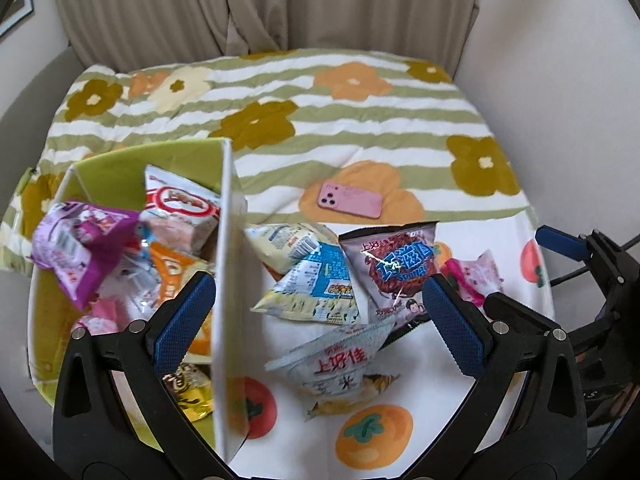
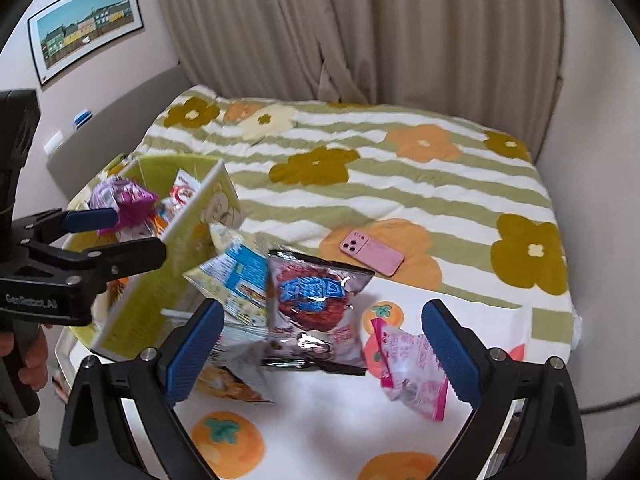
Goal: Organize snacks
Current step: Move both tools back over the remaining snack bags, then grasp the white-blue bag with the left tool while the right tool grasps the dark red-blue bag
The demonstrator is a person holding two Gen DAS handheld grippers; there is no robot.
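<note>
The snack bags left to sort lie in a loose heap on the white cloth (image 2: 320,432) with orange fruit prints, just beside the green box (image 1: 120,168) that already holds several packets. Nearest my right side is a small pink packet (image 2: 412,368), lying apart from the heap; next to it a dark purple bag (image 2: 316,300) leans up against a yellow and blue bag (image 2: 236,276), and a pale crumpled bag (image 1: 340,360) lies in front of them.

I judge all of these to be light, puffy and slick, with air inside and brittle contents, so a hard squeeze could crush what is in them. The flat crimped seam at a bag's top or corner looks like the safest place to pinch.

My right gripper (image 2: 324,356) has its blue pads wide apart and holds nothing; the purple bag and pink packet sit between and beyond them. My left gripper (image 1: 320,320) is equally spread and empty, straddling the box's white side wall, one pad over the box, the other over the heap. A pink phone (image 1: 351,199) lies well behind on the flowered quilt (image 1: 360,120).
</note>
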